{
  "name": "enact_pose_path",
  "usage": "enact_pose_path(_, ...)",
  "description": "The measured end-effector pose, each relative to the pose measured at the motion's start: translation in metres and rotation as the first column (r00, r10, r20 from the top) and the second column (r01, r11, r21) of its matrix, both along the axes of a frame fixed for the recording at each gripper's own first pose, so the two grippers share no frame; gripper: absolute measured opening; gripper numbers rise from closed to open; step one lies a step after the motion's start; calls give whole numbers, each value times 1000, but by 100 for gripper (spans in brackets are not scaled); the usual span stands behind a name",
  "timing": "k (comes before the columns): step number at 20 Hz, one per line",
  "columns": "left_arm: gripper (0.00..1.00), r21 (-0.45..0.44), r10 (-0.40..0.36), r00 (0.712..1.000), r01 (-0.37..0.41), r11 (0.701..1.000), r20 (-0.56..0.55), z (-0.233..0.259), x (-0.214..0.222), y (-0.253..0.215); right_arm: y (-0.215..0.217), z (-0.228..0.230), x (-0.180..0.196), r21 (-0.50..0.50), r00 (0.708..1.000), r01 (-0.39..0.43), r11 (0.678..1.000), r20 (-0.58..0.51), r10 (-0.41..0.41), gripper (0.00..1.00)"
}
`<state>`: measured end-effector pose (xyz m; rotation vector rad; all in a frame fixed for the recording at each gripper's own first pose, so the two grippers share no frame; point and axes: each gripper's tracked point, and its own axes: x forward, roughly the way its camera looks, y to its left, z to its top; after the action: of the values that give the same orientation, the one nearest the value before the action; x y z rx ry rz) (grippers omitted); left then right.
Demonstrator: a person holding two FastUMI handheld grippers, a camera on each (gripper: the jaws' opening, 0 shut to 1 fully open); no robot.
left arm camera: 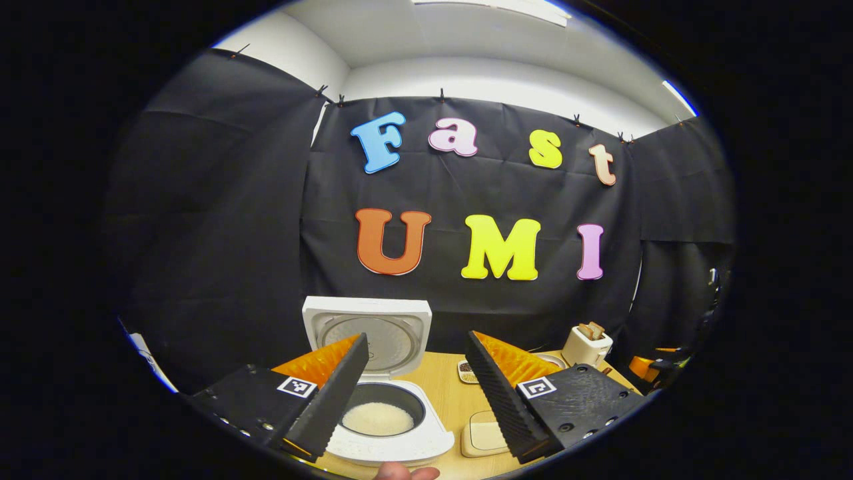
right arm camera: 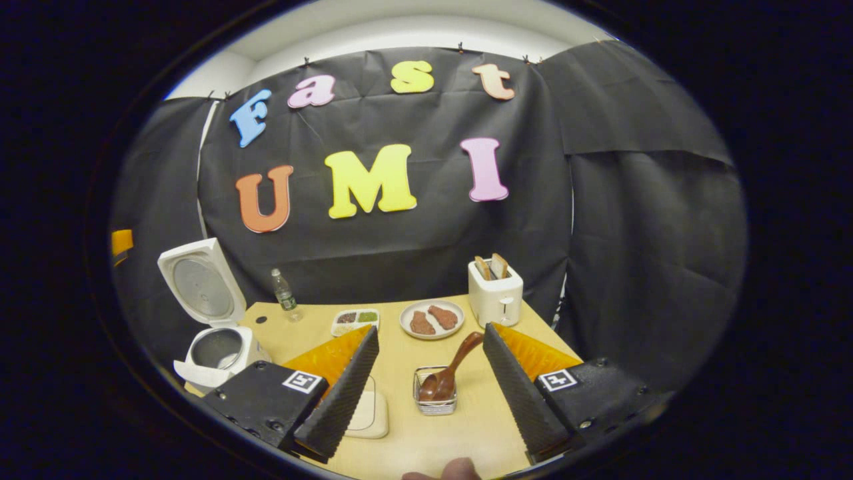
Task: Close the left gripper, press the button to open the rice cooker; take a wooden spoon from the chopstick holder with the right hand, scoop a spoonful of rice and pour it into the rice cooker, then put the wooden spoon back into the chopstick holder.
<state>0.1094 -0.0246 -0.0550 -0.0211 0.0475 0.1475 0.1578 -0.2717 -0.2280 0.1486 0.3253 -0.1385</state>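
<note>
I have both sets of jaws standing wide and holding nothing. Ahead of the left gripper (left arm camera: 416, 393), the rice cooker (left arm camera: 390, 427) sits just beyond its left finger with the lid (left arm camera: 366, 333) swung upright and rice showing in the inner pot (left arm camera: 378, 419), so I judge the button press done and the scoop likely done as well. In the right gripper view, the chopstick holder (right arm camera: 434, 400) stands on the desk (right arm camera: 466, 427) almost midway between the fingers of the right gripper (right arm camera: 430, 393), and the wooden spoon (right arm camera: 453, 370) rests in it, bowl down, handle leaning up toward the right finger. If the spoon is back for good, the job is to draw the right gripper straight away without brushing that tilted handle; if a scoop is still owed, I would close low on the handle, near where it leaves the holder. Counted: one cooker, one spoon, one holder, one toaster (right arm camera: 495, 297) with two slices, one plate (right arm camera: 432, 319) with two brown pieces, one bottle (right arm camera: 285, 293), one divided tray (right arm camera: 355, 321), one pale container (right arm camera: 370, 413) beside the left finger.
</note>
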Motion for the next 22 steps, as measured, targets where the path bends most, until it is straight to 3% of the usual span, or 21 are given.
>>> enact_pose_path(5,94,0,14,1000,-14,1000,-10,-12,7,-12,-24,-70,41,30,996,-7,1000,-92,10,100)
enact_pose_path(10,94,8,46,997,-45,999,-60,-31,16,-16,-30,-136,85,167,982,-17,986,-181,48,100)
enact_pose_path(12,94,23,64,994,-62,998,-85,-39,16,-15,-32,-157,102,212,977,-3,977,-207,48,95)
enact_pose_path(15,94,28,93,990,-90,996,-109,-43,12,-9,-35,-180,122,237,967,-8,972,-246,67,82)
enact_pose_path(16,94,30,105,988,-102,994,-113,-44,11,-7,-36,-184,127,233,965,-15,972,-250,74,73)
enact_pose_path(18,94,34,126,986,-123,992,-113,-43,9,0,-37,-187,132,237,963,-25,971,-254,86,67)
enact_pose_path(19,94,31,134,985,-131,991,-112,-43,8,1,-37,-189,134,247,962,-24,969,-258,90,49)
enact_pose_path(20,94,25,140,983,-138,990,-115,-44,9,4,-39,-188,134,251,962,-20,968,-259,87,50)
enact_pose_path(21,94,17,145,982,-144,989,-118,-44,9,5,-40,-185,134,254,962,-18,967,-259,86,39)
enact_pose_path(22,94,9,148,982,-148,989,-120,-45,8,7,-40,-183,131,259,962,-17,966,-260,86,34)
